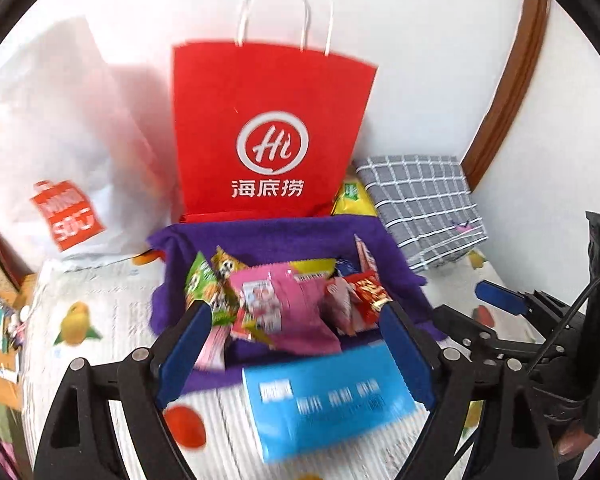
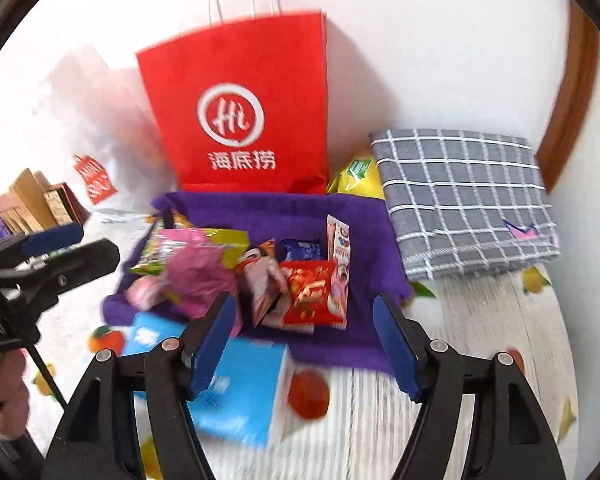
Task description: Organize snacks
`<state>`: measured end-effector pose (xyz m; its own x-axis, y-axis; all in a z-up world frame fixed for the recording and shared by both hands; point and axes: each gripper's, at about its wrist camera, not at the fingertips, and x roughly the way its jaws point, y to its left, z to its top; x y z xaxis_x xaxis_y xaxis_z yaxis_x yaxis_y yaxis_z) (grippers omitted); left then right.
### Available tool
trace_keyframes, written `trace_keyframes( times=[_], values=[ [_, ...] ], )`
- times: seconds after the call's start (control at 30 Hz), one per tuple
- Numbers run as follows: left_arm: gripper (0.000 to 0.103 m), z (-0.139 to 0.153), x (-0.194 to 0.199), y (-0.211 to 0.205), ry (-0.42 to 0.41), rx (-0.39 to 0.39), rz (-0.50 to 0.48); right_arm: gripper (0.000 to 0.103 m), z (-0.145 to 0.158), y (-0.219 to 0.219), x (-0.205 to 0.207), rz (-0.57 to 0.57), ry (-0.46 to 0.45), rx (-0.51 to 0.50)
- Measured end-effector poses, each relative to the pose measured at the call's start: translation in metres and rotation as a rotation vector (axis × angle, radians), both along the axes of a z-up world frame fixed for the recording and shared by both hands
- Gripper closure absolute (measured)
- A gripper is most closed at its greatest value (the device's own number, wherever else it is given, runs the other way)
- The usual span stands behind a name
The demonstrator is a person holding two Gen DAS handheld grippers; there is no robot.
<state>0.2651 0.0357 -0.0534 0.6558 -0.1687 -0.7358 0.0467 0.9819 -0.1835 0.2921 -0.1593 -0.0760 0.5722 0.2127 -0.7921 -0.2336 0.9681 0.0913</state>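
Several snack packets lie piled on a purple cloth (image 1: 284,240) (image 2: 364,344): a pink packet (image 1: 296,308) (image 2: 200,276), a red packet (image 1: 370,292) (image 2: 310,292), a green packet (image 1: 204,284), a small blue one (image 2: 302,250). A blue box (image 1: 328,400) (image 2: 240,392) lies in front of the cloth. A red paper bag (image 1: 268,128) (image 2: 240,108) stands behind. My left gripper (image 1: 296,344) is open and empty, just above the blue box. My right gripper (image 2: 304,344) is open and empty, near the cloth's front edge.
A grey checked folded cloth (image 1: 424,204) (image 2: 464,196) lies at the right, a yellow packet (image 1: 352,200) (image 2: 360,180) beside the red bag. A white plastic bag (image 1: 56,140) stands at the left. Boxes (image 2: 40,200) stand at the far left. A fruit-print tablecloth (image 1: 100,320) covers the table.
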Motion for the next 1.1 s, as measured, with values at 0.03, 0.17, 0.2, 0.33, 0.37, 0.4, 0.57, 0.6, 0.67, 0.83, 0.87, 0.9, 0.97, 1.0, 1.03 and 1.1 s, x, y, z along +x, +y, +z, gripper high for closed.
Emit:
trace_keyframes(
  times=[0.03,0.17,0.2,0.33,0.37,0.4,0.57,0.6,0.67,0.83,0.87,0.9,0.97,1.0,1.03,1.1],
  values=[
    [0.016,0.004,-0.008,0.000,-0.007,0.002,0.007,0.027,0.004,-0.002,-0.010,-0.001,-0.005,0.007],
    [0.009,0.018,-0.052,-0.006,-0.047,0.021,0.027,0.021,0.026,-0.009,-0.055,-0.042,-0.053,-0.053],
    [0.008,0.021,-0.064,-0.009,-0.062,0.029,0.029,0.020,0.031,-0.011,-0.066,-0.057,-0.071,-0.072],
    [0.003,0.027,-0.097,-0.012,-0.093,0.051,0.056,0.012,0.043,-0.023,-0.104,-0.080,-0.098,-0.040],
    [0.003,0.028,-0.105,-0.013,-0.098,0.050,0.059,0.011,0.045,-0.025,-0.111,-0.086,-0.097,-0.025],
    [0.003,0.029,-0.111,-0.012,-0.102,0.047,0.061,0.009,0.046,-0.028,-0.119,-0.091,-0.096,-0.005],
    [0.003,0.033,-0.142,-0.009,-0.119,0.027,0.079,0.004,0.049,-0.034,-0.143,-0.114,-0.083,0.017],
    [0.003,0.034,-0.147,-0.008,-0.125,0.036,0.088,0.004,0.050,-0.036,-0.148,-0.120,-0.081,0.028],
    [0.003,0.037,-0.157,-0.009,-0.138,0.057,0.104,0.004,0.052,-0.040,-0.157,-0.129,-0.086,0.033],
    [0.003,0.040,-0.171,-0.009,-0.143,0.072,0.123,0.004,0.058,-0.041,-0.173,-0.151,-0.117,-0.018],
    [0.003,0.041,-0.173,-0.009,-0.145,0.069,0.123,0.004,0.058,-0.042,-0.175,-0.151,-0.119,-0.021],
    [0.003,0.042,-0.175,-0.010,-0.146,0.066,0.121,0.004,0.059,-0.042,-0.177,-0.148,-0.118,-0.022],
    [0.003,0.043,-0.178,-0.011,-0.150,0.068,0.118,0.004,0.061,-0.041,-0.181,-0.143,-0.118,-0.022],
    [0.003,0.044,-0.180,-0.012,-0.153,0.070,0.118,0.004,0.062,-0.041,-0.182,-0.142,-0.120,-0.025],
    [0.003,0.044,-0.180,-0.012,-0.155,0.071,0.118,0.004,0.062,-0.042,-0.184,-0.144,-0.121,-0.026],
    [0.003,0.045,-0.182,-0.014,-0.157,0.069,0.116,0.004,0.064,-0.043,-0.186,-0.146,-0.125,-0.023]
  ],
)
